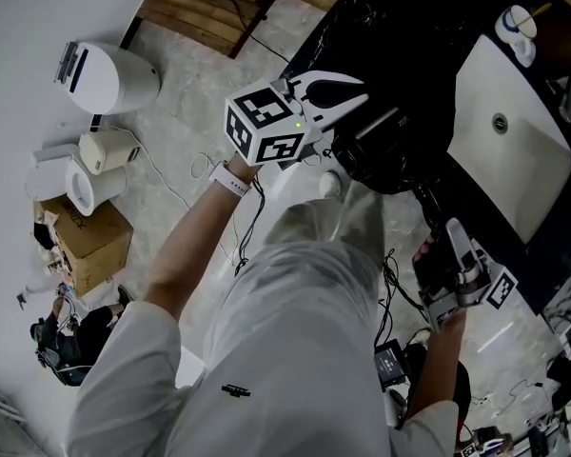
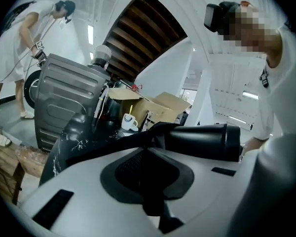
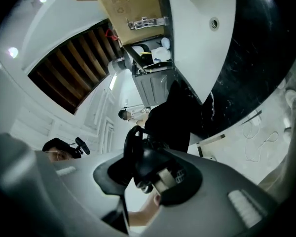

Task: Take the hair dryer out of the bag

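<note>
Hair dryer [image 2: 207, 141], likely rigid and slick: right gripper [image 3: 148, 169] fingers are clamping its handle, left gripper [image 2: 148, 149] fingers pinching limp bag [image 2: 103, 151].

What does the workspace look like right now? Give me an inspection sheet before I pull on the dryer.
Surface: black marbled counter with a white sink.
Job's things: black hair dryer, its barrel showing past the black bag; cannot tell whether it is fully free.
Clutter: mug on the counter; cardboard box and white appliances on the floor.
Grippers: left gripper shut on the bag's fabric; right gripper apparently shut on the dryer's lower end.
Cables: white cable and black cables on the floor.
Surroundings: wooden pallet; another person nearby.
</note>
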Demonstrator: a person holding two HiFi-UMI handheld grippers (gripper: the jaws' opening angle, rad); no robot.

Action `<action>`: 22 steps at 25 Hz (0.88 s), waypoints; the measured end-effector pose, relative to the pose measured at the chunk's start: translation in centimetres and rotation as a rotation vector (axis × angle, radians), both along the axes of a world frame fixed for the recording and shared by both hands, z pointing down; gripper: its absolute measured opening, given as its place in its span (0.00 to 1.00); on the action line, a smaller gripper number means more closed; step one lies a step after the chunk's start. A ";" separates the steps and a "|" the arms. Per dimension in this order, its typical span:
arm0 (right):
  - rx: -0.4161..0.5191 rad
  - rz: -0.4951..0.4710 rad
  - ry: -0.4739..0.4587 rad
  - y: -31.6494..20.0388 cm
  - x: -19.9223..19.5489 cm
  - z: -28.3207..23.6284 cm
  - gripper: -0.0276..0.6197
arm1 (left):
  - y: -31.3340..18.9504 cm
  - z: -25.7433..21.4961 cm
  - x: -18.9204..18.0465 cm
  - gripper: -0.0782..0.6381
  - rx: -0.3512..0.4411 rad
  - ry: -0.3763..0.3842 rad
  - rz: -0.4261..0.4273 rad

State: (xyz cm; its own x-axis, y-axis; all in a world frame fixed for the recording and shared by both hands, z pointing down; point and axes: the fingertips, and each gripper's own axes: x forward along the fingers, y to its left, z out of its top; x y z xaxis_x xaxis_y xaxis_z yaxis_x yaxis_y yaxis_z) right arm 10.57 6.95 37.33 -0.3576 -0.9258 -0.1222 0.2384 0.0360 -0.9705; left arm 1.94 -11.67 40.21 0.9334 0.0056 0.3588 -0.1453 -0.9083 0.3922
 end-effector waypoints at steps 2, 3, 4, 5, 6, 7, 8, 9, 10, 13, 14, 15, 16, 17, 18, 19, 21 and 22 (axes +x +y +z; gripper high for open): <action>0.012 -0.008 0.039 0.1 -0.1 -0.6 0.25 | -0.4 0.5 -0.3 0.14 0.001 -0.036 -0.036; 0.016 -0.009 0.059 0.2 0.0 -1.0 0.25 | -0.7 1.0 -0.5 0.14 0.011 -0.066 -0.055; 0.019 -0.009 0.078 0.3 0.0 -1.3 0.25 | -0.7 1.3 -0.6 0.14 0.019 -0.091 -0.067; 0.021 -0.009 0.095 0.5 0.0 -1.7 0.25 | -0.6 1.6 -0.7 0.14 0.019 -0.105 -0.074; 0.023 -0.009 0.110 0.7 -0.1 -2.0 0.25 | -0.4 1.7 -0.8 0.14 0.011 -0.111 -0.078; 0.024 -0.006 0.122 0.9 0.0 -2.2 0.25 | -0.1 1.7 -0.8 0.14 0.000 -0.111 -0.081; 0.024 0.001 0.132 1.2 0.0 -2.5 0.25 | 0.1 1.7 -0.7 0.14 -0.008 -0.112 -0.085; 0.024 0.013 0.140 1.5 0.2 -2.7 0.25 | 0.4 1.7 -0.5 0.14 -0.011 -0.116 -0.090; 0.023 0.030 0.147 1.7 0.4 -2.9 0.25 | 0.5 1.8 -0.4 0.14 -0.009 -0.124 -0.095; 0.015 0.091 0.168 2.6 1.2 -3.3 0.25 | 0.8 2.3 -0.1 0.14 0.008 -0.160 -0.118; 0.012 0.114 0.179 2.8 1.5 -3.4 0.25 | 0.7 2.4 -0.2 0.14 0.007 -0.173 -0.134; 0.007 0.138 0.192 3.0 1.8 -3.5 0.25 | 0.5 2.5 -0.4 0.14 0.003 -0.183 -0.157; 0.002 0.164 0.204 3.2 2.2 -3.6 0.25 | 0.2 2.6 -0.7 0.14 -0.007 -0.190 -0.186; -0.002 0.191 0.214 3.4 2.6 -3.7 0.25 | -0.1 2.4 -1.0 0.14 -0.022 -0.189 -0.212; -0.006 0.218 0.225 3.5 2.9 -3.8 0.25 | -0.2 2.2 -1.1 0.17 -0.041 -0.183 -0.227; -0.008 0.245 0.236 3.6 3.3 -3.9 0.25 | -0.2 1.8 -1.2 0.24 -0.058 -0.173 -0.230; -0.009 0.296 0.258 3.9 4.0 -4.2 0.25 | 0.4 1.0 -1.2 0.34 -0.083 -0.151 -0.214; -0.007 0.321 0.266 3.9 4.3 -4.3 0.25 | 0.7 0.6 -1.1 0.38 -0.094 -0.136 -0.204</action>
